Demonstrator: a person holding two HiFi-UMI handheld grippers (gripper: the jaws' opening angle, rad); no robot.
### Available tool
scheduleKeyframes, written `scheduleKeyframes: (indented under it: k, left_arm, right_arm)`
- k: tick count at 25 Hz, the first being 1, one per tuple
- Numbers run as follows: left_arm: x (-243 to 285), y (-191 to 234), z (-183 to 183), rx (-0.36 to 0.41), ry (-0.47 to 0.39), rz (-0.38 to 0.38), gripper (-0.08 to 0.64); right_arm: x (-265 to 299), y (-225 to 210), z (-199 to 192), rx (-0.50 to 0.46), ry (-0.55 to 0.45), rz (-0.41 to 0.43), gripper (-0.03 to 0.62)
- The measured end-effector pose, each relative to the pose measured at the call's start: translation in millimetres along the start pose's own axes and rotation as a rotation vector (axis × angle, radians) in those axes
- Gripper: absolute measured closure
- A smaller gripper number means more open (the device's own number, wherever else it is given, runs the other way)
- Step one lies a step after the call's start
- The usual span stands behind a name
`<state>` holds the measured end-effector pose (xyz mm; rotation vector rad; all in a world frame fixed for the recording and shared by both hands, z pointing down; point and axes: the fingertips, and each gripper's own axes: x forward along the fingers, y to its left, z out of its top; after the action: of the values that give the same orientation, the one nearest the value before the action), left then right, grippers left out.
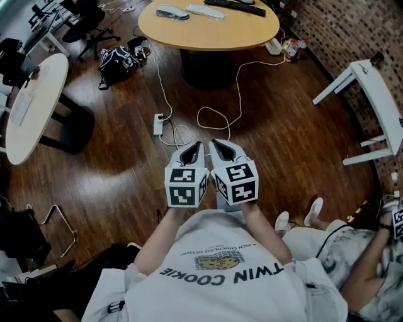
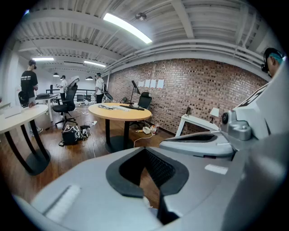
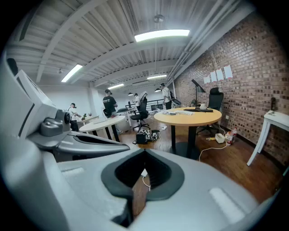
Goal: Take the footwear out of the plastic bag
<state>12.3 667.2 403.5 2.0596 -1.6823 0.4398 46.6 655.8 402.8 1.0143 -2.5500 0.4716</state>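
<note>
Floor: a dark brown, glossy wooden plank floor (image 1: 126, 170) lies under you on all sides.
Walls: a red-brown brick wall (image 1: 334, 31) runs from your 1 to your 3 o'clock.
Ceiling: a white ribbed ceiling (image 2: 198, 22) carries long strip lights.
Tables: three. A round tan wooden table (image 1: 208, 31) is at 12 o'clock, a white oval table (image 1: 31, 107) at 10 o'clock, and a narrow white table (image 1: 371, 94) at 2 o'clock beside the brick.
Chairs: one black office chair (image 1: 85, 22) at 11 o'clock, past the oval table.
Floor items: one black bag (image 1: 115, 61) at 11 o'clock. One white power strip (image 1: 158, 124) sits at 12 o'clock just beyond your grippers, and a white cable (image 1: 239, 82) loops near it towards the round table.
Grippers: two, side by side before your chest, each with one black-and-white marker cube (image 1: 186, 187).
Left gripper (image 1: 195, 149): grey plastic, fingers pressed together at the tips, nothing between them.
Right gripper (image 1: 215, 146): grey plastic, fingers likewise pressed together, nothing pinched.
People: three standing figures (image 2: 29, 83) at the far end in the left gripper view. One seated person (image 1: 352, 264) is at your 4 o'clock, wearing two white shoes (image 1: 313, 211).
Task's thing: too small to tell. One grey lumpy item (image 1: 171, 12), one pale flat packet (image 1: 204, 11) and one long black bar (image 1: 236, 6) lie on the round table at 12 o'clock, well apart from your grippers. Whether either of the first two is the bagged footwear cannot be made out.
</note>
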Motion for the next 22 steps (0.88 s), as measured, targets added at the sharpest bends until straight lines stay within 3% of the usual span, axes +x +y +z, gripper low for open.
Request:
scheduleKeyframes:
  k: [9,14,22]
  left_arm:
    - [130.5,13.5,77.2,-0.007,0.002,0.056,0.557]
    - [196.6,16.5,115.6,-0.005,0.004,0.086,0.557]
    - [252.9,31.9,144.1,0.013,0.020,0.129,0.557]
  right_arm:
    - [76.4,-111.3,66.6,-0.093,-0.005,0.038,0.592]
    - [114.9,-169.2,94.0,-0.090,-0.001,0.068,0.592]
    - [160.7,-211.7,107.0,-0.060,0.015,0.110,0.592]
